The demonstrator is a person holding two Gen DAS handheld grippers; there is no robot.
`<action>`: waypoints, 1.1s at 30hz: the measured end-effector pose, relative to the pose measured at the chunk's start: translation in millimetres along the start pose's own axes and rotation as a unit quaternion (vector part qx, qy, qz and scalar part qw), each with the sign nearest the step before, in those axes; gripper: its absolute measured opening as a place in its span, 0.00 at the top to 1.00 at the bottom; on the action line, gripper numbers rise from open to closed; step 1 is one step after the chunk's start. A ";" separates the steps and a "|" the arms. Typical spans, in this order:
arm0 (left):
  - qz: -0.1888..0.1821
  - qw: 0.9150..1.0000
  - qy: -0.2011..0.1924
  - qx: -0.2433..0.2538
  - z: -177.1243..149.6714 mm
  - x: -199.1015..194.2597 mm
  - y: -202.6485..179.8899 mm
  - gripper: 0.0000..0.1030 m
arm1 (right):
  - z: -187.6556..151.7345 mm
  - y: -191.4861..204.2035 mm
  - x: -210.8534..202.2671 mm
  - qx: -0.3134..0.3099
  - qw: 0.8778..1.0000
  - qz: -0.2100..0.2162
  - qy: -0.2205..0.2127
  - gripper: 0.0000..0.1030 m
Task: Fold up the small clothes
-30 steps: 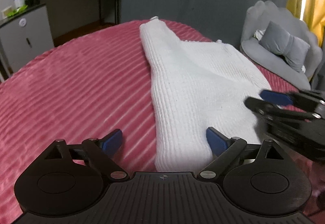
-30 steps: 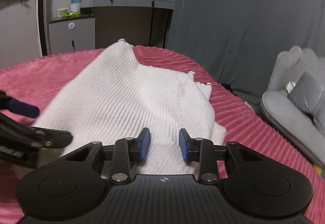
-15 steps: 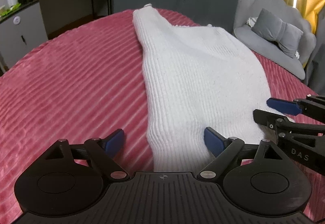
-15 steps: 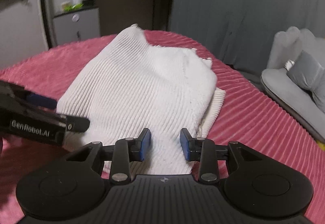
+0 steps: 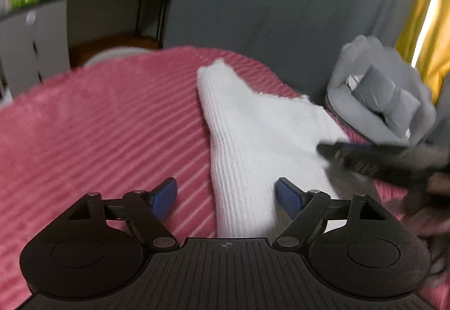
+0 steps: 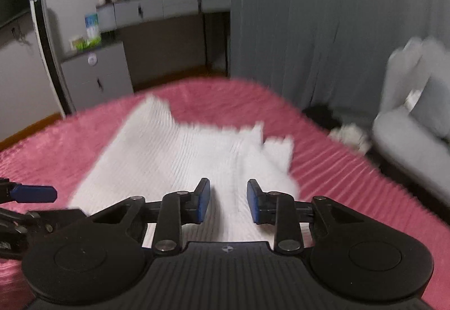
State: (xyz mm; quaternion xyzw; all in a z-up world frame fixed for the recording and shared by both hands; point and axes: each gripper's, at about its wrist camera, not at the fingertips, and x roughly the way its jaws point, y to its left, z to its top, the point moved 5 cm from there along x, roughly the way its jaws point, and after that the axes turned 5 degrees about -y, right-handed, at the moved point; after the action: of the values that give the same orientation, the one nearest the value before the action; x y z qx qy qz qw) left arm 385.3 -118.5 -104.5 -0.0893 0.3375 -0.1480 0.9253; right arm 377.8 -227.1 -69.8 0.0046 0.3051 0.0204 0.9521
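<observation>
A white ribbed knit garment (image 5: 253, 138) lies folded on the pink ribbed bedspread (image 5: 98, 124); it also shows in the right wrist view (image 6: 174, 158). My left gripper (image 5: 226, 196) is open, its jaws wide apart above the garment's near left edge. My right gripper (image 6: 228, 201) is open with a narrower gap, above the garment's near right part, holding nothing. The right gripper shows blurred at the right of the left wrist view (image 5: 365, 154). The left gripper shows at the left edge of the right wrist view (image 6: 31, 194).
A grey shell-shaped chair with a cushion (image 5: 382, 104) stands to the right of the bed. A grey curtain (image 6: 309, 28) hangs behind. A grey dresser with a mirror and bottles (image 6: 157, 11) and a low cabinet (image 6: 95, 73) stand at the back left.
Both grippers have pulled back and lifted from the garment, so it looks smaller and farther. The right gripper's jaws have opened a little. Both views are motion-blurred.
</observation>
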 end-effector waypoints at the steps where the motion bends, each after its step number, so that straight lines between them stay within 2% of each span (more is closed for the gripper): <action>1: -0.001 1.000 0.006 -0.011 -3.2 6.7 3.2 0.09 | -7.2 -3.1 12.6 -0.014 1.000 -0.019 0.012 0.74; 3: -0.008 1.000 0.014 -0.025 -8.4 14.5 8.5 0.08 | -16.4 -13.1 20.2 -0.035 0.998 -0.055 -0.001 0.72; 4: -0.014 0.999 0.013 -0.027 -8.7 14.0 9.7 0.08 | -15.8 -18.8 18.6 -0.027 0.998 -0.064 -0.005 0.66; 5: -0.019 0.999 0.011 -0.027 -7.8 11.2 11.5 0.09 | -14.1 -23.8 13.0 -0.010 0.997 -0.069 -0.011 0.65; 7: -0.037 0.999 0.008 -0.031 -5.3 4.9 16.1 0.11 | -12.1 -33.6 -11.4 0.012 0.993 -0.109 -0.039 0.63; 8: -0.055 0.998 0.011 -0.041 -3.1 3.6 18.8 0.11 | -14.6 -42.2 -25.3 0.045 0.993 -0.095 -0.049 0.62; 10: -0.086 0.994 0.027 -0.058 -2.3 7.2 19.6 0.11 | -26.8 -57.8 -38.5 0.126 0.992 -0.009 -0.020 0.56; 13: -0.113 0.988 0.066 -0.076 -9.4 20.9 17.5 0.11 | -50.1 -69.5 -46.1 0.214 0.971 0.107 0.027 0.56; 16: -0.111 0.984 0.070 -0.118 -17.0 28.7 17.8 0.12 | -62.2 -74.1 -37.2 0.264 0.949 0.157 0.068 0.41; 17: -0.118 0.983 0.070 -0.122 -16.5 27.4 15.1 0.13 | -64.6 -76.9 -32.4 0.278 0.943 0.164 0.077 0.40; 20: -0.133 0.982 0.080 -0.110 -15.8 21.5 6.1 0.14 | -62.0 -85.2 -36.3 0.305 0.937 0.156 0.073 0.38; 21: -0.133 0.983 0.080 -0.099 -15.6 20.4 5.0 0.14 | -62.0 -84.9 -38.3 0.293 0.942 0.149 0.071 0.35; 22: -0.130 0.984 0.080 -0.090 -15.9 20.6 3.4 0.14 | -64.2 -83.8 -42.4 0.275 0.949 0.138 0.071 0.27; 23: -0.127 0.984 0.085 -0.087 -17.6 22.8 1.7 0.14 | -68.9 -84.1 -42.9 0.266 0.952 0.131 0.078 0.26; 25: -0.125 0.983 0.090 -0.098 -20.4 30.0 0.0 0.14 | -74.7 -85.7 -37.9 0.294 0.941 0.149 0.081 0.26; 27: -0.118 0.983 0.085 -0.111 -18.7 34.3 -2.1 0.14 | -76.4 -88.1 -36.3 0.322 0.928 0.170 0.072 0.27; 29: -0.104 0.985 0.074 -0.116 -16.4 35.4 -5.1 0.15 | -73.8 -87.9 -31.7 0.340 0.919 0.187 0.065 0.50; 32: -0.087 0.989 0.071 -0.094 -14.5 41.7 -12.6 0.18 | -72.4 -86.4 -15.3 0.360 0.909 0.197 0.069 0.47; 33: -0.085 0.990 0.069 -0.090 -13.8 42.8 -13.8 0.22 | -72.5 -85.8 -9.1 0.367 0.905 0.203 0.070 0.45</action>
State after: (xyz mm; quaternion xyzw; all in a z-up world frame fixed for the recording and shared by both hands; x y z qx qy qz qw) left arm 404.5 -146.7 -136.9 -0.1902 0.4039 -0.2010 0.8720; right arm 331.4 -313.5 -125.3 0.4138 0.3497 0.0999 0.8346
